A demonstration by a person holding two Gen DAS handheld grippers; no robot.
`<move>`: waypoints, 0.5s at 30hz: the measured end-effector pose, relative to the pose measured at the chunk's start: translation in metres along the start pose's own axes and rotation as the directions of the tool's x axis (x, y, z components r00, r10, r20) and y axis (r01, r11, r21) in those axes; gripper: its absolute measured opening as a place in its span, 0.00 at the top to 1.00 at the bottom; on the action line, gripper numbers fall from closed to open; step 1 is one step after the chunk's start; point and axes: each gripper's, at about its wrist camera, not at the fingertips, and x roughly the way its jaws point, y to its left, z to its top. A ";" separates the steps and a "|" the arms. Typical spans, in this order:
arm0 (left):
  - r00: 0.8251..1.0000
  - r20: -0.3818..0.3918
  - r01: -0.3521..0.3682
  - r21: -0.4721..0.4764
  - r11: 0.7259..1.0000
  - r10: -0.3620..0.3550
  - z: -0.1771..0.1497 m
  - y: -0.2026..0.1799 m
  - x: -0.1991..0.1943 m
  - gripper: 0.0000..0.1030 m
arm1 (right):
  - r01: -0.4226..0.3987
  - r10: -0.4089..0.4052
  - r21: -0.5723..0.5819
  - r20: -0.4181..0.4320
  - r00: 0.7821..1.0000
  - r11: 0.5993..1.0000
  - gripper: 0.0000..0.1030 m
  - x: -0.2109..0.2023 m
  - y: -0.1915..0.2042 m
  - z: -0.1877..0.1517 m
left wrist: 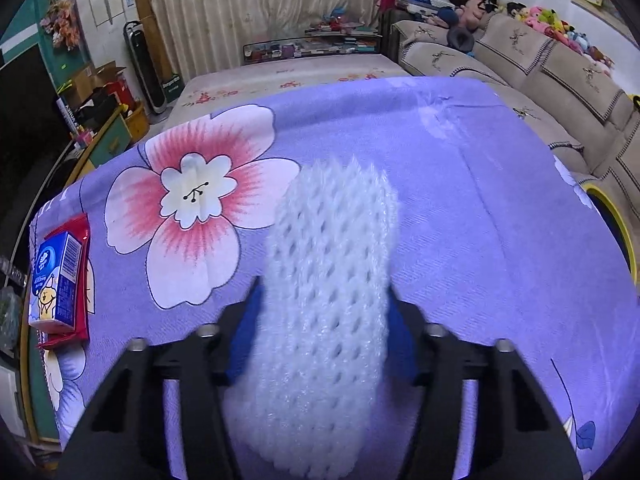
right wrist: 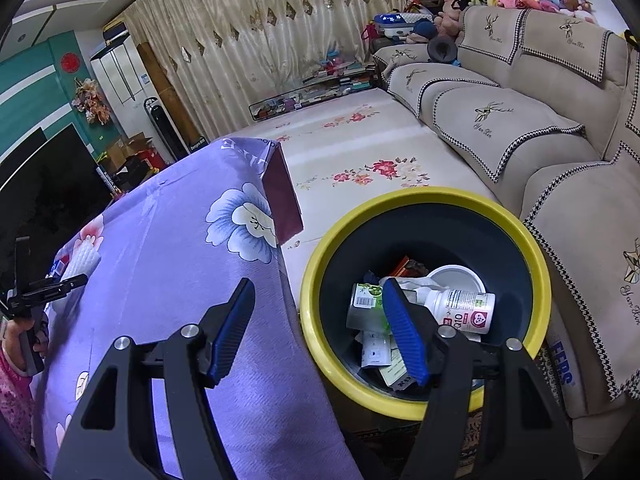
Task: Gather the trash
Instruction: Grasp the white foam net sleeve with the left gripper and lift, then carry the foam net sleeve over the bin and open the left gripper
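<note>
Left gripper [left wrist: 324, 300] clamps the white foam net [left wrist: 328, 280] on the purple floral cloth [left wrist: 480, 220]; right gripper [right wrist: 320, 320] hangs open and empty over the yellow-rimmed bin [right wrist: 536, 256] at right. Squashy foam could slip free mid-carry.

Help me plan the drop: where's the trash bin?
In the right wrist view, the yellow-rimmed trash bin stands on the floor, right of the purple-clothed table, before the sofa.
</note>
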 end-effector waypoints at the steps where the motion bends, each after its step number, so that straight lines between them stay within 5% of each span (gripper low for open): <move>1: 1.000 -0.001 0.001 0.003 1.000 -0.001 -0.001 -0.002 -0.002 0.60 | -0.003 0.003 0.001 0.002 1.000 1.000 0.39 -0.002 0.000 -0.001; 4: 1.000 -0.006 0.002 0.002 1.000 -0.002 -0.004 -0.007 -0.007 0.72 | -0.010 0.010 0.005 0.007 1.000 1.000 0.39 -0.007 -0.001 -0.002; 15: 0.995 0.008 0.099 0.023 0.995 -0.099 -0.022 -0.069 -0.055 0.74 | -0.005 0.003 0.038 0.056 0.998 0.999 0.39 -0.045 -0.017 -0.012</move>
